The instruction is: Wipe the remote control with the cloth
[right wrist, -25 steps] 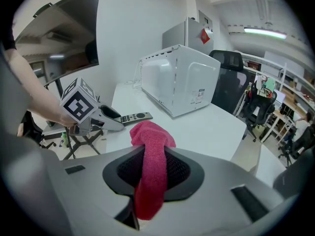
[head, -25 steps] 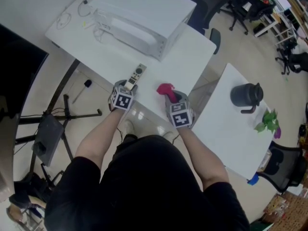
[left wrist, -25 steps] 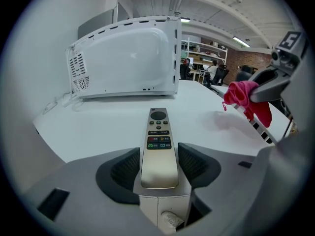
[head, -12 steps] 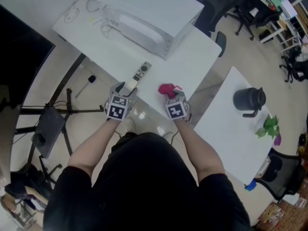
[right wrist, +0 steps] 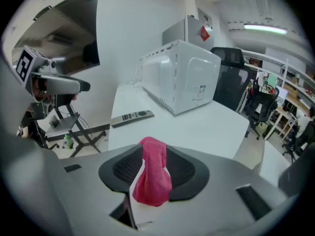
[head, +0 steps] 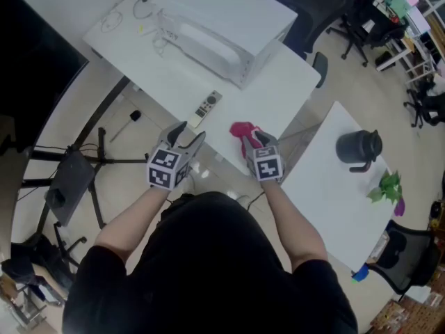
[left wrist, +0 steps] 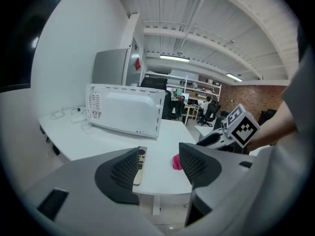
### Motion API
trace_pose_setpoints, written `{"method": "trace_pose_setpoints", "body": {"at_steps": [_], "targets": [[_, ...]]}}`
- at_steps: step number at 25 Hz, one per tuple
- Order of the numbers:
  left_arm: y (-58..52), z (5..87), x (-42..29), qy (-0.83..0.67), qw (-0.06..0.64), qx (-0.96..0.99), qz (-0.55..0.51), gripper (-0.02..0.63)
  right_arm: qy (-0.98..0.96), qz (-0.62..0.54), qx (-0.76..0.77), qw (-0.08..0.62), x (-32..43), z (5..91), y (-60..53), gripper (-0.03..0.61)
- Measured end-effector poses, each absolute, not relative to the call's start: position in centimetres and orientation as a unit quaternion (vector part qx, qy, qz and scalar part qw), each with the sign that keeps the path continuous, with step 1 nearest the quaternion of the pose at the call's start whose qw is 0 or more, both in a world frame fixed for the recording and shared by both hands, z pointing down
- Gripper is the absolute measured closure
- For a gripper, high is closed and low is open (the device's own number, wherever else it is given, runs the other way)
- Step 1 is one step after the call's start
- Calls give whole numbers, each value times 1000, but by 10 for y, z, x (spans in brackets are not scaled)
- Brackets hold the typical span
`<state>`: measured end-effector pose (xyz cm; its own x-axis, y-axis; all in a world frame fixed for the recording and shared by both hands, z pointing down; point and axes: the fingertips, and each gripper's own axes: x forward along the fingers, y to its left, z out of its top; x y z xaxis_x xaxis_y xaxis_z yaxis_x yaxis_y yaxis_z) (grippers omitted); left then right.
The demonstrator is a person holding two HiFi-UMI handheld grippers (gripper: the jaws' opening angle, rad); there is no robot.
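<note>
The left gripper [head: 189,132] stands with jaws apart and empty; the remote control [head: 208,107] lies free on the white table [head: 278,89] at frame centre. The right gripper [head: 254,140] has jaws just opening, their pads touching the pink cloth [head: 241,129], probably to set it down.

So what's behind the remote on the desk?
A white microwave stands behind the remote, farther along the desk, with loose cables beside it. Whatever lies behind the microwave is covered by its body.

text: none readable | microwave sticker [right wrist: 203,93]: too small
</note>
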<state>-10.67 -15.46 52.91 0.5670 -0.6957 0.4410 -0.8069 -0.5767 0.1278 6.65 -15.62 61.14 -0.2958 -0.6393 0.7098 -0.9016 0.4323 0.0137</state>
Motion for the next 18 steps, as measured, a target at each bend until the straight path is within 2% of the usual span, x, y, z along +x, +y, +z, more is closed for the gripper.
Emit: {"method": "trace_pose_setpoints", "body": {"at_steps": [4, 8, 12, 18], "targets": [[-140, 482, -86, -402, 142, 896, 127, 353, -809, 173, 499, 258, 64, 538, -132, 422], [-121, 433, -61, -357, 92, 925, 96, 383, -832, 146, 501, 187, 57, 468, -104, 423], [-102, 400, -38, -308, 30, 947, 86, 473, -851, 122, 492, 135, 46, 420, -81, 434], [-87, 376, -20, -282, 5, 956, 75, 579, -863, 94, 487, 96, 40, 385, -66, 490]]}}
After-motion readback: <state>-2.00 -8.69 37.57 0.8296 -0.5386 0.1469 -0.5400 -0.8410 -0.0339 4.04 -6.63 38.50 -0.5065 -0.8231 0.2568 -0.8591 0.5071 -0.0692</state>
